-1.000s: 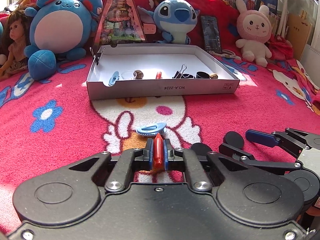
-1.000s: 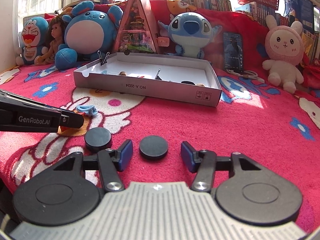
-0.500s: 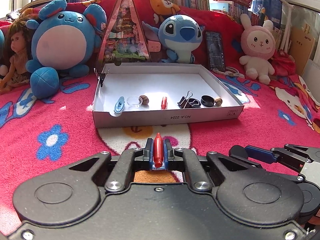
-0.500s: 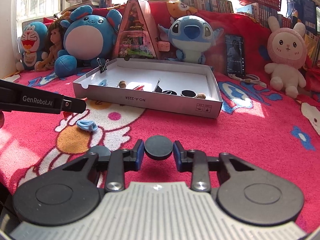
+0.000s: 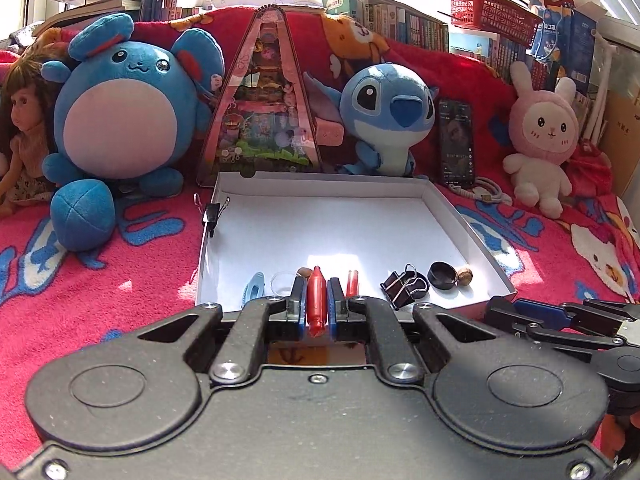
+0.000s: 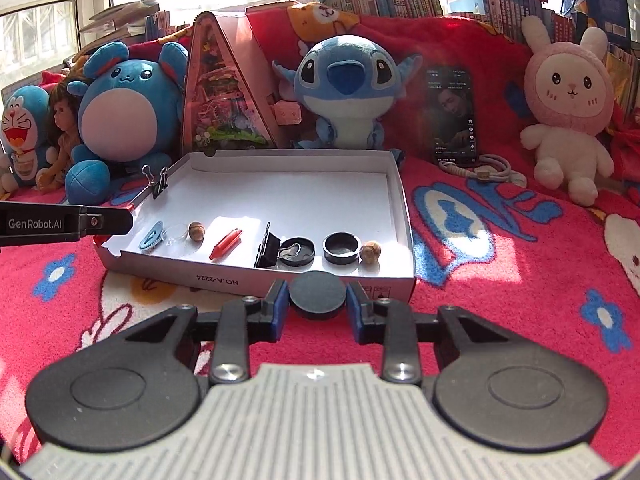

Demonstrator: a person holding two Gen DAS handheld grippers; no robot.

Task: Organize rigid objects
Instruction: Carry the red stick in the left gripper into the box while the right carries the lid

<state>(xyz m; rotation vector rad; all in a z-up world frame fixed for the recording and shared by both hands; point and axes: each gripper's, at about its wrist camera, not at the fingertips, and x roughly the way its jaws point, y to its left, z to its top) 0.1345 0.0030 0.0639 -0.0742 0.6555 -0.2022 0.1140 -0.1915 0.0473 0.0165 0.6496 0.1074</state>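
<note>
the left gripper (image 5: 317, 303) pinches a red capsule (image 5: 316, 300) at the near edge of the white box (image 5: 448, 216), while the right gripper (image 6: 318, 307) clamps a black disc (image 6: 317, 295) just short of that edge; beyond lie a blue clip (image 6: 152, 235), binder clip (image 6: 267, 249) and black ring (image 6: 341, 247).

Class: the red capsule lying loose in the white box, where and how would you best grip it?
Grip the red capsule across its thick middle, from above: it lies flat with tapered ends, and nothing touches its sides on the white box floor.
</note>
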